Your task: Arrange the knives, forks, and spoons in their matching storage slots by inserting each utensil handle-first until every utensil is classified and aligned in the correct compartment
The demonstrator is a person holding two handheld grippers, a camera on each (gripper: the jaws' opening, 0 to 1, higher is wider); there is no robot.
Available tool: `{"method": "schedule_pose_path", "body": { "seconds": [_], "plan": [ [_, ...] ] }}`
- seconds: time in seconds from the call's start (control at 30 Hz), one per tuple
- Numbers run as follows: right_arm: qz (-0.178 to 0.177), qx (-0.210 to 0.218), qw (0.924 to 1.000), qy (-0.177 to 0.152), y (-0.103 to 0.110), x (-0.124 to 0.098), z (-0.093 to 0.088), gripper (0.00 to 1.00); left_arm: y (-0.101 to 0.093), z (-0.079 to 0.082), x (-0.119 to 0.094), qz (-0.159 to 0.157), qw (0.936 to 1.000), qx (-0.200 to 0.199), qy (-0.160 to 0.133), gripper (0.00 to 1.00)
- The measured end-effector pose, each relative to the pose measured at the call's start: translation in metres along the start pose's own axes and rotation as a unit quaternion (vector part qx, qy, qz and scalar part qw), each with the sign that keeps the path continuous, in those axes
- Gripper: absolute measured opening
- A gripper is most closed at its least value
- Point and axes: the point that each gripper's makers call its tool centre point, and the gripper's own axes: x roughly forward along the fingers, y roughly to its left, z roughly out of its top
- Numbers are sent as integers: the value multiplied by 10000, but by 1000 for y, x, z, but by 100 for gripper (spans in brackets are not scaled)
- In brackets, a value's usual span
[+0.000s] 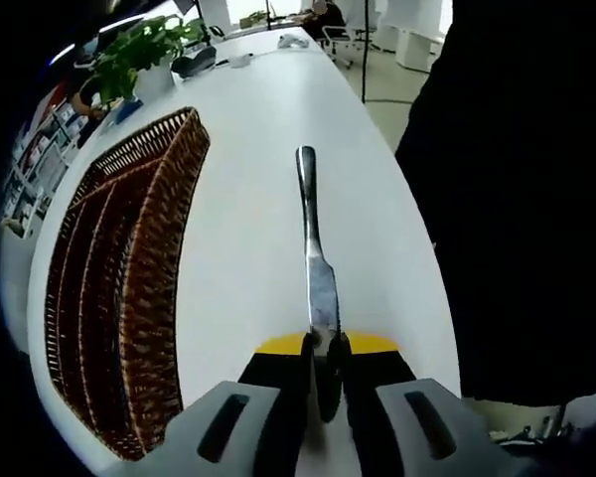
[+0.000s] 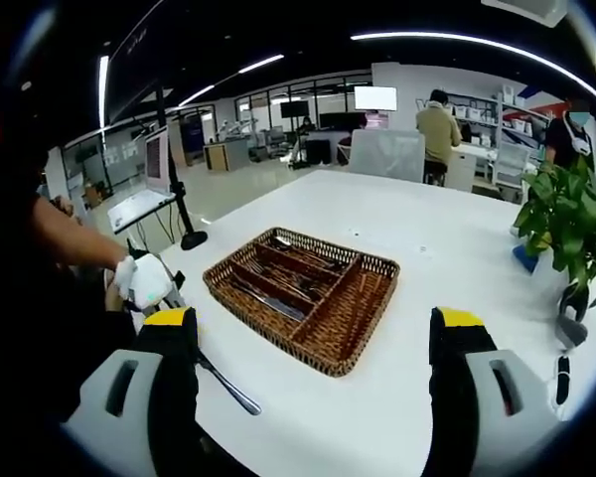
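- My left gripper (image 1: pixel 326 370) is clamped on a knife (image 1: pixel 316 266) by its blade, handle pointing to 12 o'clock over the white table (image 1: pixel 248 229).
- The wicker tray (image 1: pixel 119 298) lies at 9 o'clock.
- My right gripper (image 2: pixel 313 363) stands wide apart, holding nothing, with the tray at its 12 o'clock.

- Left gripper view: low over the white surface (image 1: pixel 248 199), close, looking along its length, wicker tray (image 1: pixel 129 298) at left.
- Right gripper view: higher, farther back, facing the tray (image 2: pixel 308 288) across the surface (image 2: pixel 447 248).
- Shared: tray and surface.
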Motion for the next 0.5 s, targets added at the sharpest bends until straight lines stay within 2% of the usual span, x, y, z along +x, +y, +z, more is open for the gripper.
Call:
{"method": "schedule_pose_path", "body": {
  "seconds": [0.2, 0.27, 0.4, 0.5],
  "plan": [
    [68, -46, 9999, 60, 3, 0, -3, 100, 0, -2, -3, 66, 9998, -58, 161, 11],
    [238, -130, 9995, 157, 10, 2, -9, 100, -1, -3, -5, 56, 9997, -105, 192, 10],
    [409, -649, 9958, 495, 19, 5, -25, 100, -1, -2, -12, -8, 9991, -409, 149, 10],
    [494, -644, 9955, 495, 26, 8, -28, 100, 1, -3, -17, 24, 9990, -415, 185, 10]
  ]
}}
